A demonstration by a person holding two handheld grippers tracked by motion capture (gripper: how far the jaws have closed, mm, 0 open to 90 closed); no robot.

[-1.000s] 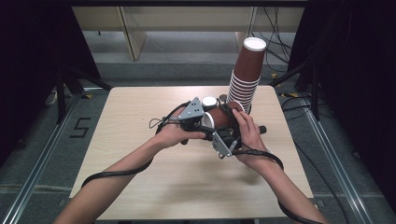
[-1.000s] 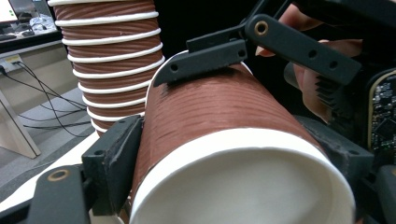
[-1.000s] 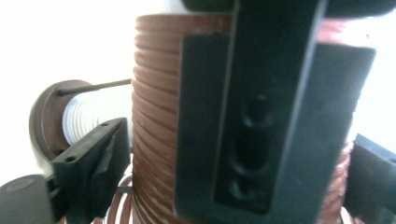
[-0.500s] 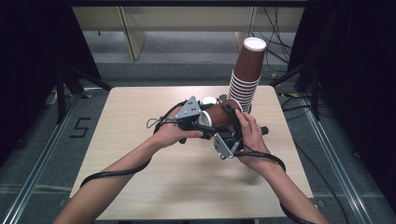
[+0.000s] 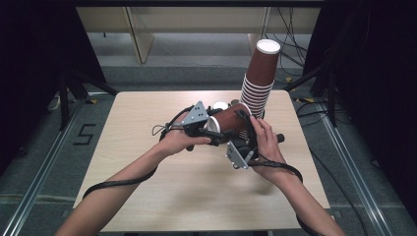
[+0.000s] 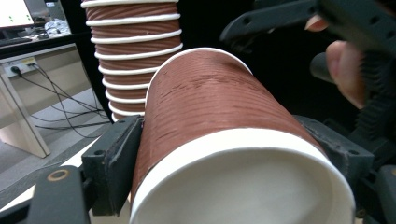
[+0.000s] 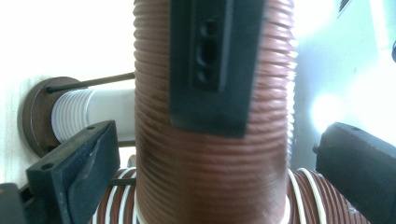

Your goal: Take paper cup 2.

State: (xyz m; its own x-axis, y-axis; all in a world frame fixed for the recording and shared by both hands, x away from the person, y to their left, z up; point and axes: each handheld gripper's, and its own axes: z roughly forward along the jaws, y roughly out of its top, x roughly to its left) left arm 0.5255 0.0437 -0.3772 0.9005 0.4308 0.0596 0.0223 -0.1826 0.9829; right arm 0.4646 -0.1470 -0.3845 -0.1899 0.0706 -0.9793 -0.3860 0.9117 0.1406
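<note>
Pale wood tabletop [image 5: 147,196] fills the near ground, with both forearms reaching over it. Above its middle the left tool [image 5: 211,132] pinches a brown paper cup [image 5: 228,123] lying on its side, jaws pressing both flanks, white rim toward the left hand. The right tool [image 5: 244,129] has just been opening; its jaws stand spread clear of that cup's sides. Just behind rises a tall cup stack [image 5: 259,78].

Bare forearms, black grippers, grey plates
</note>
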